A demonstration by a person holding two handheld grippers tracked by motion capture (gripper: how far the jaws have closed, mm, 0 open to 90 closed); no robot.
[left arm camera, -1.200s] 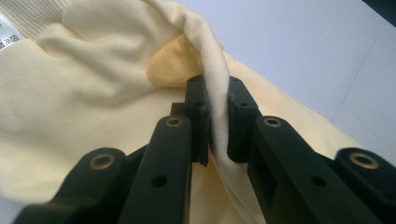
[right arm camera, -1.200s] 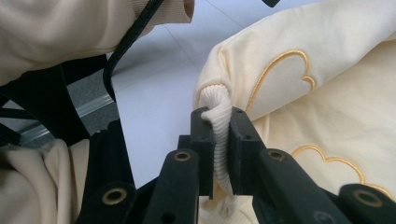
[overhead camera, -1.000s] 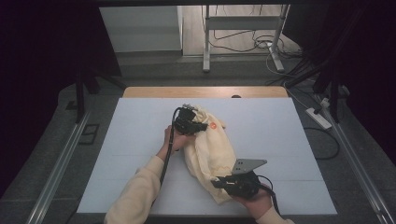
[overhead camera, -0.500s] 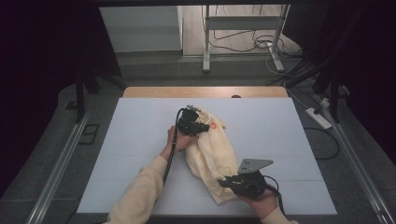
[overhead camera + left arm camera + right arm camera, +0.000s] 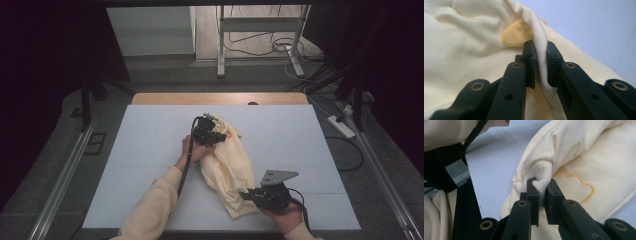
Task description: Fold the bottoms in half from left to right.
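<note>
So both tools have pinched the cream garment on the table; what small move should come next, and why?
Probably draw the two tools apart to pull the garment flat. The left tool is shut on a fold at the far end, the right tool on a ribbed edge at the near end, and the cloth between them lies bunched and wrinkled on the table.

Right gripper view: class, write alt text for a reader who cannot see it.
The right gripper pinches a ribbed cuff of a cream garment between its two black jaws. The garment, stitched with orange cloud outlines, lies on a white table.
</note>
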